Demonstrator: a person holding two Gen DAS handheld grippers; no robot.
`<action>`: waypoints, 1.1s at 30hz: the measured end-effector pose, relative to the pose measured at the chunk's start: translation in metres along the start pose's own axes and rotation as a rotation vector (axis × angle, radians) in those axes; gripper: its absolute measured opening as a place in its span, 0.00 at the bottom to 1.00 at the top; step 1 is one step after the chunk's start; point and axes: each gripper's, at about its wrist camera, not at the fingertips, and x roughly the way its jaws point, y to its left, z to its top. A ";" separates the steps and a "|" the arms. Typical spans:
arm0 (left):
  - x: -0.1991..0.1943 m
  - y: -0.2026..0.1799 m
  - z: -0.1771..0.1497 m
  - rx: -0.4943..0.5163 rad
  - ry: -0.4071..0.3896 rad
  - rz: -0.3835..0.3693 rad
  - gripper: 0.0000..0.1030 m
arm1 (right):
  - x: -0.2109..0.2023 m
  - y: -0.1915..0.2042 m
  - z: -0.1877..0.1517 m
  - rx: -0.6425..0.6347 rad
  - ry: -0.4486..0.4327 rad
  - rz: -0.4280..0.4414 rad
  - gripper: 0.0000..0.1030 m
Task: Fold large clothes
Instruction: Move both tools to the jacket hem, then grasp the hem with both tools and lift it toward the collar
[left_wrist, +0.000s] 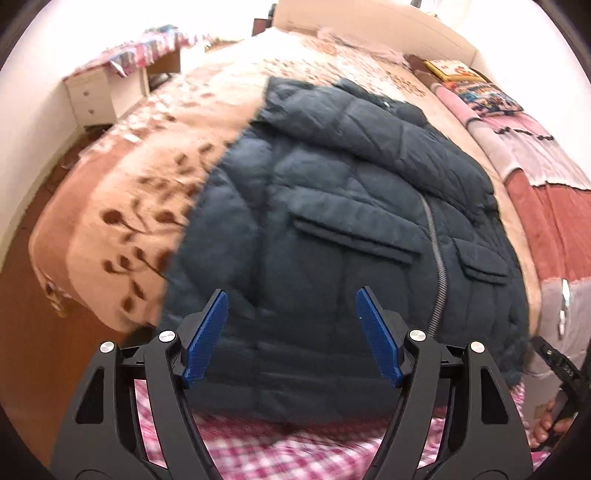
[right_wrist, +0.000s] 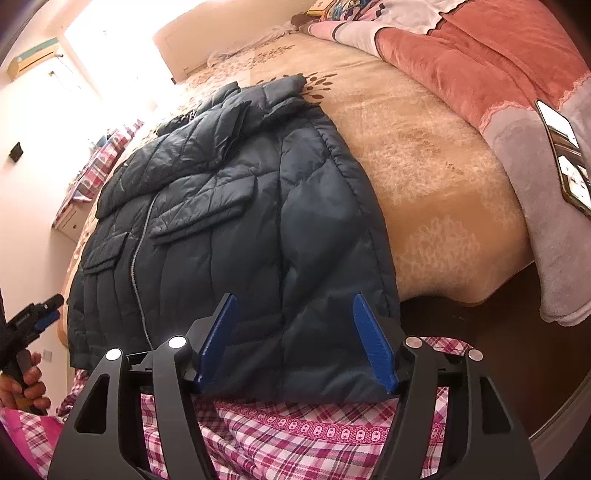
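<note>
- Nearest, at the bottom of both views, pink checked cloth (right_wrist: 295, 424) fills the foreground; the hem of the dark padded jacket (right_wrist: 236, 229) lies over its upper edge.
- The left tongs (left_wrist: 291, 334) stand wide with nothing between the pads, low in the left view over the hem.
- The right tongs (right_wrist: 293, 338) are wide and empty too, over the hem's lower right corner.
- The jacket lies flat, front up, zip (left_wrist: 437, 258) closed, on the beige flowered bedspread (left_wrist: 147, 192), with what seems a sleeve folded across its upper part.
- Judged step: take the hem. Each pair should bite a bottom corner, catching both layers, then lift evenly so the padding folds without bunching.
- Far right, the red and grey blanket (right_wrist: 498, 74) lies well clear.
</note>
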 end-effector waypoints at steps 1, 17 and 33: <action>-0.001 0.004 0.001 0.004 -0.006 0.010 0.69 | 0.000 -0.001 0.000 -0.004 0.001 -0.003 0.63; 0.019 0.079 -0.038 0.038 0.141 -0.031 0.76 | 0.005 -0.029 0.000 -0.129 0.073 -0.046 0.79; 0.065 0.066 -0.044 0.042 0.259 -0.163 0.76 | 0.033 -0.061 0.000 -0.030 0.176 0.084 0.82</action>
